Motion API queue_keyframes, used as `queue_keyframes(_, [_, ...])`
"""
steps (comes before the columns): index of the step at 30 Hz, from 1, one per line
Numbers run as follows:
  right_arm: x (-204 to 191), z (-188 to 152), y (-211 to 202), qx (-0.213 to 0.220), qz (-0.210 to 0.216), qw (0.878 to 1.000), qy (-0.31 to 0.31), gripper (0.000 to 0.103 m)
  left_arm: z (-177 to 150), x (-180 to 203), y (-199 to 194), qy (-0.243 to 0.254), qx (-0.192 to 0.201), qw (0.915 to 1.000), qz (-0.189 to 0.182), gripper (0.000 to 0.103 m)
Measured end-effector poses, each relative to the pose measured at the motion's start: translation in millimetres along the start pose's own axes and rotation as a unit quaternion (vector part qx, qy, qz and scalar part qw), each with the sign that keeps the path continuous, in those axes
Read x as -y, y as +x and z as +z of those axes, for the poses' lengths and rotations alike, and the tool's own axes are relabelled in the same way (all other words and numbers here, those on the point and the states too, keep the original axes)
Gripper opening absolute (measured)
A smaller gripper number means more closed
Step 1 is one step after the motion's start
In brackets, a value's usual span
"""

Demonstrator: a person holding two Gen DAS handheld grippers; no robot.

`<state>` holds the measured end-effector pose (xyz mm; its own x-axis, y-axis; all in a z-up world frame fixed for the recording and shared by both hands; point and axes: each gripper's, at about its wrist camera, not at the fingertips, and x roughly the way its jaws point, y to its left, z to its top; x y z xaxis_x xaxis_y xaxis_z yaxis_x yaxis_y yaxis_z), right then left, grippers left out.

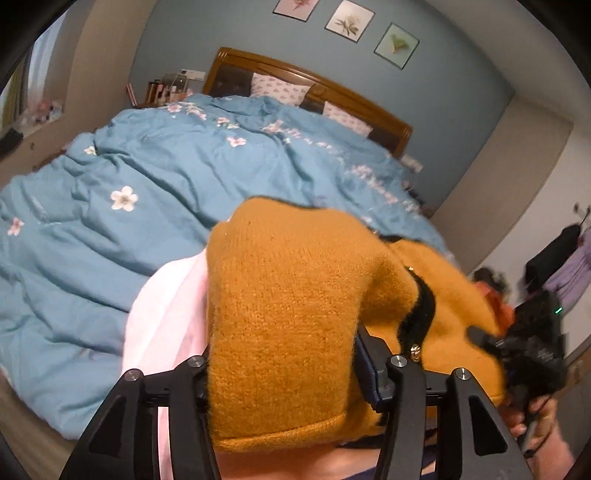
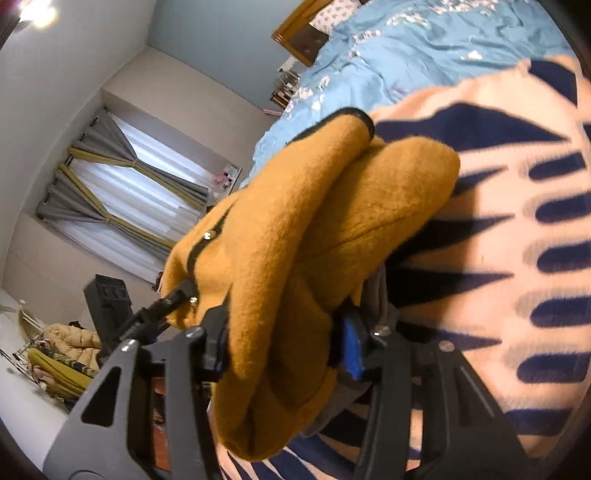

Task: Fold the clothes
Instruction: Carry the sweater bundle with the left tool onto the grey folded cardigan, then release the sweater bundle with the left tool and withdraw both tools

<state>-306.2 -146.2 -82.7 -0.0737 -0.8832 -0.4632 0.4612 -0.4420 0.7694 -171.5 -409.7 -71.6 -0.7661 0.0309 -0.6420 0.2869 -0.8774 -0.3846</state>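
Mustard cardigan (image 1: 288,314) bunched ahead; open blue duvet (image 1: 110,221) beyond.

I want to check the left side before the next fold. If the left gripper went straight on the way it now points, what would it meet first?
The mustard knit garment: it already fills the left gripper and bulges ahead. Beyond lies the blue floral duvet; depth is unclear.

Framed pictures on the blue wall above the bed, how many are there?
3, in a slanting row on the blue wall above the wooden headboard: a pink framed flower print, a white framed flower print, a green framed leaf print. The pink one is cut off at the top; more may lie outside the view.
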Motion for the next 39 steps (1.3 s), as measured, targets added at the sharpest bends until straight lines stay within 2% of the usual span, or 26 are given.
queue_keyframes(3, [-3, -3, -5, -0.002, -0.006, 1.0, -0.001, 0.062, -7, 3, -1, 0.007, 0.006, 0.9998, 0.015, 0.062])
queue_keyframes(8, [-22, -4, -18, 0.002, -0.046, 0.997, -0.061, 0.063, -11, 1, -16, 0.0, 0.022, 0.9993, 0.032, 0.07])
queue_keyframes(12, [-41, -17, -35, 0.025, -0.081, 0.989, -0.125, 0.063, -19, 9, -31, 0.024, 0.046, 0.9967, 0.062, 0.074])
queue_keyframes(13, [-47, -21, -40, 0.033, -0.092, 0.985, -0.145, 0.063, -22, 11, -36, 0.025, 0.052, 0.996, 0.068, 0.08])
queue_keyframes(15, [-59, -33, -48, 0.05, -0.119, 0.974, -0.187, 0.064, -29, 16, -48, 0.027, 0.068, 0.9943, 0.077, 0.083])
queue_keyframes(16, [-67, -41, -52, 0.061, -0.13, 0.967, -0.209, 0.07, -32, 19, -52, 0.03, 0.073, 0.9936, 0.081, 0.083])
queue_keyframes(17, [-75, -48, -55, 0.07, -0.141, 0.959, -0.234, 0.079, -36, 22, -57, 0.034, 0.076, 0.9927, 0.087, 0.086])
queue_keyframes(21, [-104, -75, -51, 0.099, -0.183, 0.918, -0.337, 0.081, -54, 35, -69, 0.044, 0.088, 0.9888, 0.112, 0.102])
queue_keyframes(26, [-113, -93, -29, 0.081, -0.194, 0.899, -0.383, 0.081, -73, 45, -74, 0.047, 0.085, 0.9883, 0.118, 0.103])
queue_keyframes(29, [-106, -96, -17, 0.069, -0.203, 0.896, -0.39, 0.073, -82, 53, -74, 0.059, 0.077, 0.9885, 0.116, 0.103])
queue_keyframes(32, [-95, -97, -9, 0.056, -0.212, 0.897, -0.383, 0.071, -89, 61, -73, 0.068, 0.069, 0.989, 0.112, 0.103])
queue_keyframes(34, [-86, -96, -7, 0.046, -0.213, 0.903, -0.369, 0.068, -94, 66, -72, 0.073, 0.067, 0.9886, 0.114, 0.103])
queue_keyframes(39, [-82, -99, -20, 0.05, -0.196, 0.916, -0.347, 0.068, -103, 78, -71, 0.081, 0.068, 0.9867, 0.123, 0.103])
